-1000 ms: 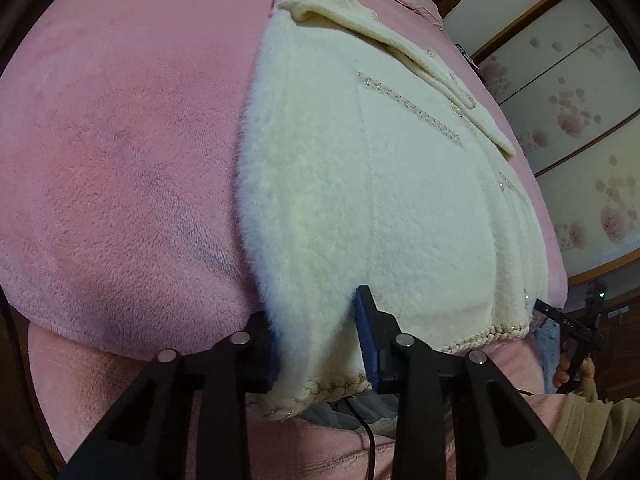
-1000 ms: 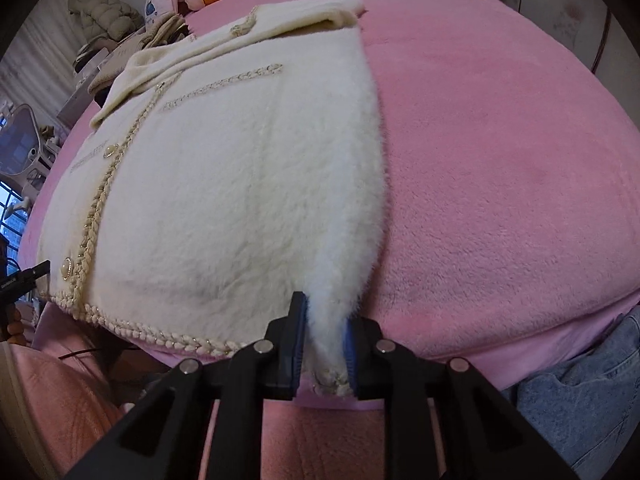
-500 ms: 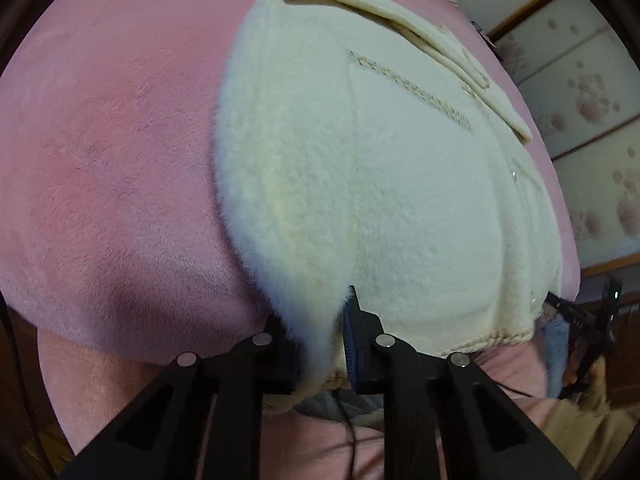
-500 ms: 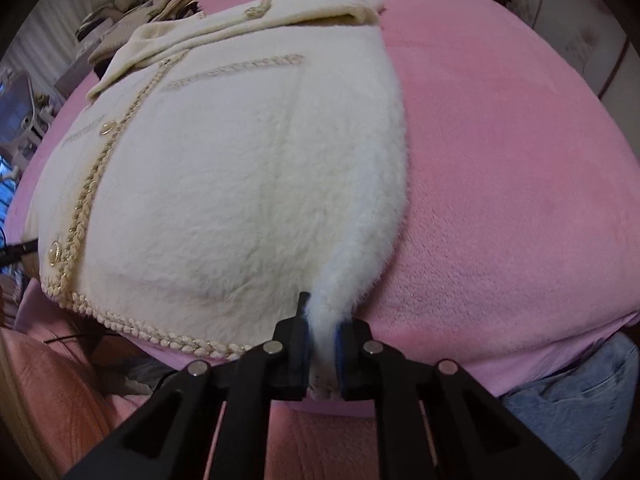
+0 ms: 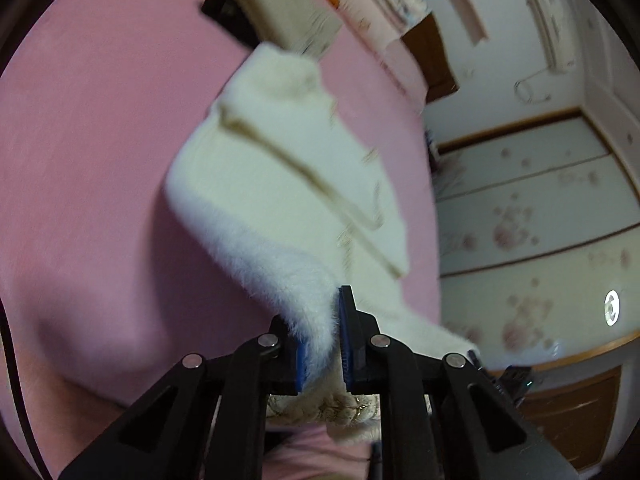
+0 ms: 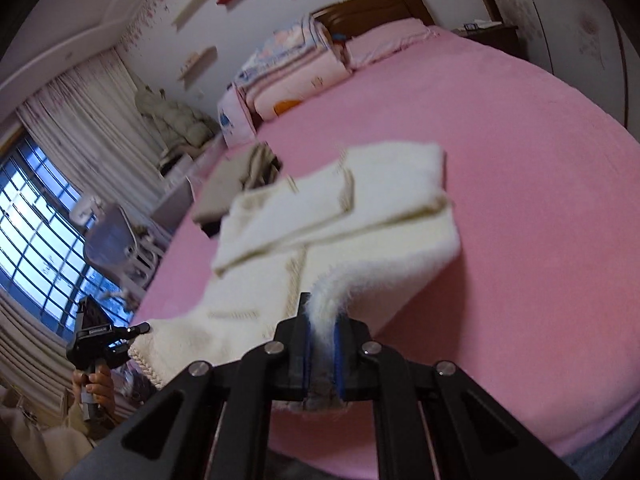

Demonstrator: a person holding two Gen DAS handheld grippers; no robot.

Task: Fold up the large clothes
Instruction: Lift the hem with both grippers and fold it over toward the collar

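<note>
Both tongs, left [image 5: 323,344] and right [image 6: 322,354], pinching the jacket [image 6: 340,216] hem, lifted off the bed [image 6: 520,160]. Sleeves look already folded in, frames blurry. Hem-to-collar fold left.

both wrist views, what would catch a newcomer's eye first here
The fluffy cream jacket in the middle of the pink bed, its near hem lifted off the cover. Each lower corner is pinched: the left gripper holds one, the right gripper the other. In the right wrist view, a stack of folded bedding sits at the far headboard end.
</note>
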